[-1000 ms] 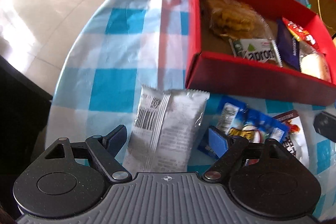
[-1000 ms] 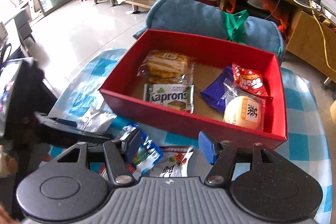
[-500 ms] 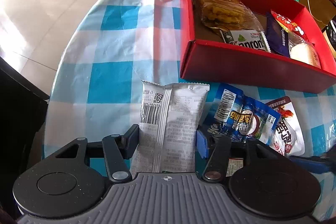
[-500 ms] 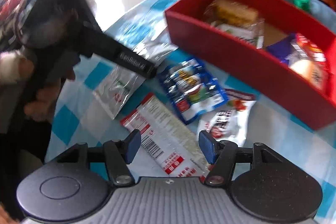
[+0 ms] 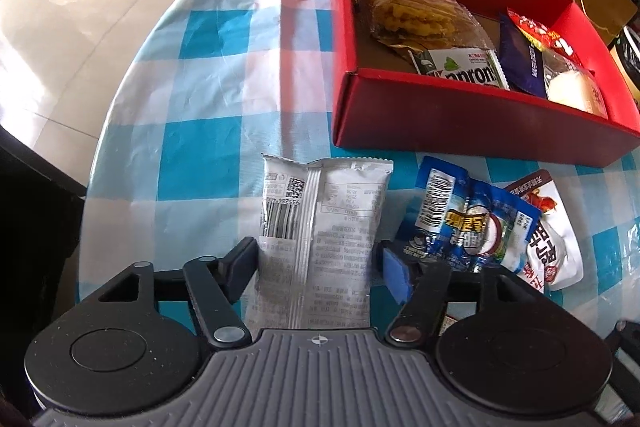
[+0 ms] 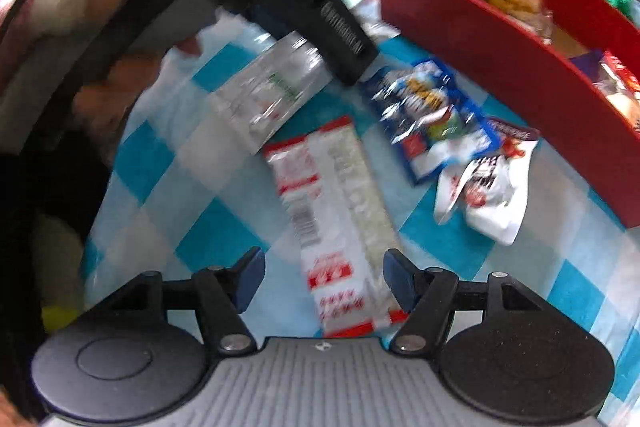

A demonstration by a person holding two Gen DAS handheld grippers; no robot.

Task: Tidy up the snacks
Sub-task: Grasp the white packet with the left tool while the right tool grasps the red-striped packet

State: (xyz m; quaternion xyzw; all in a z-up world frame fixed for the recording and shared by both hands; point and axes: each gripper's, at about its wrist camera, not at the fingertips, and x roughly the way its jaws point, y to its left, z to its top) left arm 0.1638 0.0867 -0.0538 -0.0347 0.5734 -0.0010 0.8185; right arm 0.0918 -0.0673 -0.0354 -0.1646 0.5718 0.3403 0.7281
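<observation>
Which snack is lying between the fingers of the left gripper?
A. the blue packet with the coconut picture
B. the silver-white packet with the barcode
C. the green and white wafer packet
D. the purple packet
B: in the left wrist view the silver-white packet lies on the checked tablecloth between the fingers of the left gripper, while the blue packet sits off to the side.

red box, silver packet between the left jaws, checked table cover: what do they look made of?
Red open-top box: looks like matte paperboard, with a brown bare floor and crisp folded corners. Silver snack packet: probably metallised plastic film, shiny, with a crimped top and back seam. Blue-and-white checked table cover: seems thin glossy plastic sheet, wrinkled and catching glare; coated cloth not ruled out.
</observation>
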